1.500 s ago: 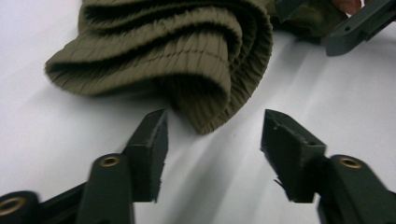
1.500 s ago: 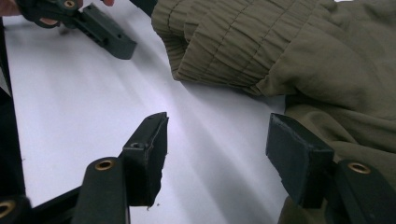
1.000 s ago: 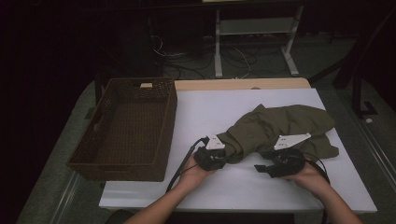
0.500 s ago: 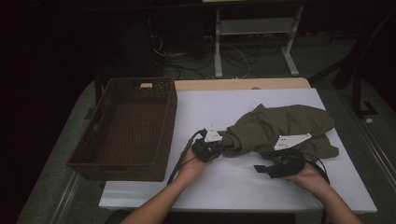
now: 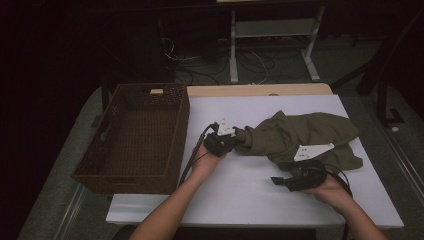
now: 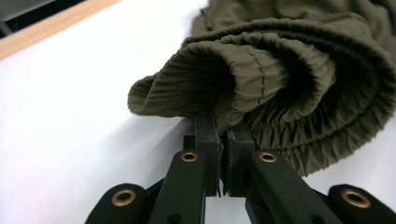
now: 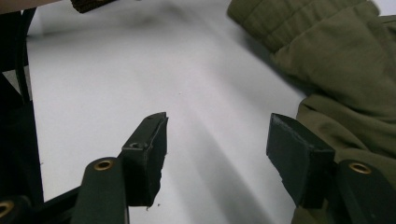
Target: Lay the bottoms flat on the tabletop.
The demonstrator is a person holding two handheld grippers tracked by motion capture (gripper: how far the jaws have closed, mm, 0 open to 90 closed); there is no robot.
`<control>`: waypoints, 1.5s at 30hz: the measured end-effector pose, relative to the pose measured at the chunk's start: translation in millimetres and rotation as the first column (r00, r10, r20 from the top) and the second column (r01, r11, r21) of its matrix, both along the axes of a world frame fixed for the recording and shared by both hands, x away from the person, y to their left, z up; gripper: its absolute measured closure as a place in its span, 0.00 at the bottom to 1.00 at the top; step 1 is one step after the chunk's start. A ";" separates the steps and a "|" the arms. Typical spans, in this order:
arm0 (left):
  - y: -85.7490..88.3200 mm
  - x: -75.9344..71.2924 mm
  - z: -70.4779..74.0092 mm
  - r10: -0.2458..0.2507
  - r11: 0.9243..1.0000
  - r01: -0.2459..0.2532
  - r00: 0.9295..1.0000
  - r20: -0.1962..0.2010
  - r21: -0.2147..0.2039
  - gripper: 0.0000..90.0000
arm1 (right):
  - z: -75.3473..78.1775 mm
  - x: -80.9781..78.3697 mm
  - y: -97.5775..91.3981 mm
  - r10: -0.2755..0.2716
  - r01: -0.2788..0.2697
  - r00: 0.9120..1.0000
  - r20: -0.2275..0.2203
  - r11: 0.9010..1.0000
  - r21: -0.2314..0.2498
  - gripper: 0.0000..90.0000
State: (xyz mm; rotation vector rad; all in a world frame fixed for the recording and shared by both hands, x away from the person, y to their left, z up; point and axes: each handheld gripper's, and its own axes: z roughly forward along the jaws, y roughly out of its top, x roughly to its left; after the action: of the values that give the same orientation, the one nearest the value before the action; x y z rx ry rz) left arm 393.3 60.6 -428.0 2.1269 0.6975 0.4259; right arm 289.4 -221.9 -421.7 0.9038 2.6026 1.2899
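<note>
So the right gripper (image 7: 217,154) had its jaws spread wide with nothing but bare worktop (image 7: 140,70) between them, and the olive garment (image 7: 345,79) was bunched just off the outer side of its right-hand jaw, maybe brushing it, hard to tell. A bit farther in, the left gripper (image 6: 223,140) had its jaws pressed together, pinching a fold at the elasticated, gathered hem of that garment (image 6: 280,74), with the rest of the ruffled opening curling up and away beyond the jaw tips. From above, the left gripper (image 5: 220,142) sat at the garment's (image 5: 300,132) near-left end, the right gripper (image 5: 295,177) at its near edge. The wicker basket (image 5: 100,165) sat well off behind the left gripper's back end.

My worry: that pinch looked thin, just a bit of stretchy hem. Pull or lift and it could slide out. And with only one end held, the rest would probably drag and bunch on the worktop.
</note>
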 end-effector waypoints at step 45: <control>38.4 -7.8 18.0 0.067 0.989 -0.082 0.990 -0.122 -0.120 0.46 | 4.6 4.9 -20.5 -0.059 0.059 0.998 0.021 0.998 0.016 0.40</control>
State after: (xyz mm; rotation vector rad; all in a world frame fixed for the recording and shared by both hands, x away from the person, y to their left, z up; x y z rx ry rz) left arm 385.5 99.0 -410.0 2.0247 0.8512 0.2900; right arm 294.3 -242.4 -417.2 0.9560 2.5328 1.2998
